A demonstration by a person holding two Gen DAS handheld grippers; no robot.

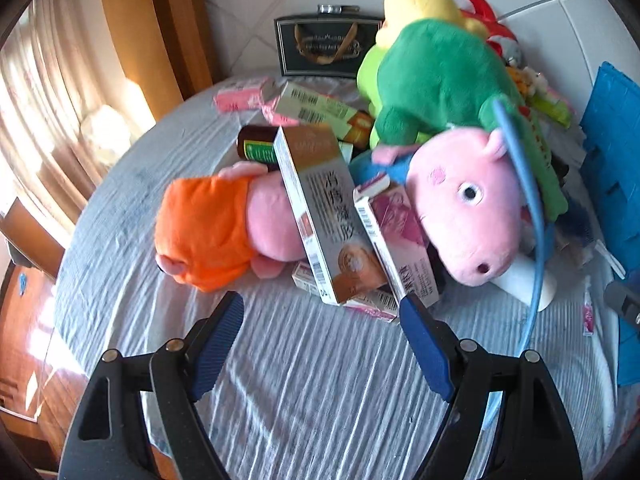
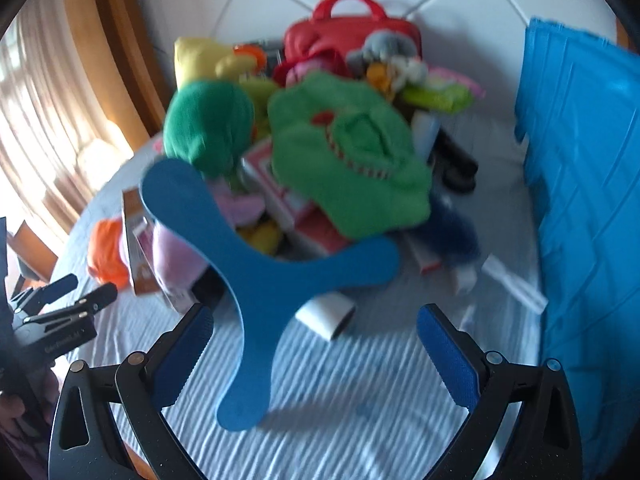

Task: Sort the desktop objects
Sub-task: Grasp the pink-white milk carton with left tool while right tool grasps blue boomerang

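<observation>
Mixed pile on the striped cloth (image 1: 280,380): pig plush (image 1: 468,216), orange plush (image 1: 200,232), boxes (image 1: 324,220), blue boomerang (image 2: 256,264) leaning at the near edge. Left gripper (image 1: 320,320) and right gripper (image 2: 316,340) both spread wide, empty, above the cloth. Advice: pick one loose top item, approach slowly, avoid toppling the stack; blue bin (image 2: 584,200) stands alongside.

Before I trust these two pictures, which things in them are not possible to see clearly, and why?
- Small boxes, left wrist view: mostly covered by the tall grey box and pink box.
- Brown bottle, left wrist view: partly hidden behind that grey box.
- Blue crate, right wrist view: cut off by the picture edge.
- Pile under the green plush, right wrist view: motion-blurred, and the blue three-armed boomerang covers part.
</observation>
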